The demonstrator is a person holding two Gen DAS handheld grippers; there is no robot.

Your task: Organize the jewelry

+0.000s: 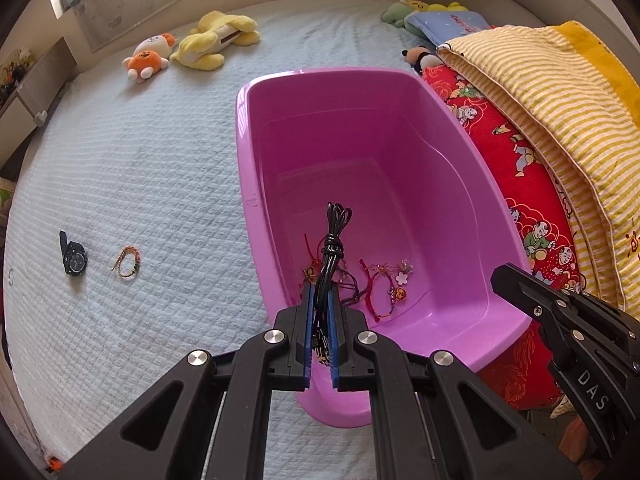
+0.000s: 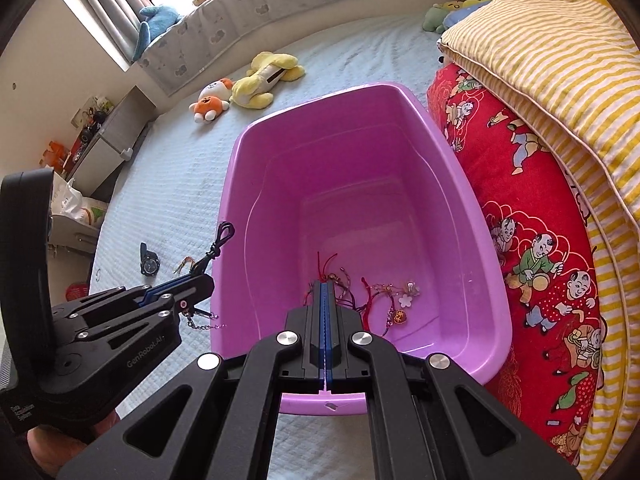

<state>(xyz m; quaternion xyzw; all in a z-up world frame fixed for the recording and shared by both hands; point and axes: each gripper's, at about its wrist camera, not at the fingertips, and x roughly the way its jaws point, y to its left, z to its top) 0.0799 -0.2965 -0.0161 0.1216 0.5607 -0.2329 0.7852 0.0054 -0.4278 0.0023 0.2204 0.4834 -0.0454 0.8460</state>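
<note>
Both wrist views steeply down, near, sharing pink tub (image 1: 472, 184).

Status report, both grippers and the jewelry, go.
Left gripper shut on black cord necklace, above pink tub. Right gripper shut, empty. Bracelets in tub; watch, braided bracelet on bed. Nothing blocking.

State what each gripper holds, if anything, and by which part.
The left gripper pinches a knotted black cord necklace with a chain below its knot. The right gripper is shut, holding nothing.
</note>
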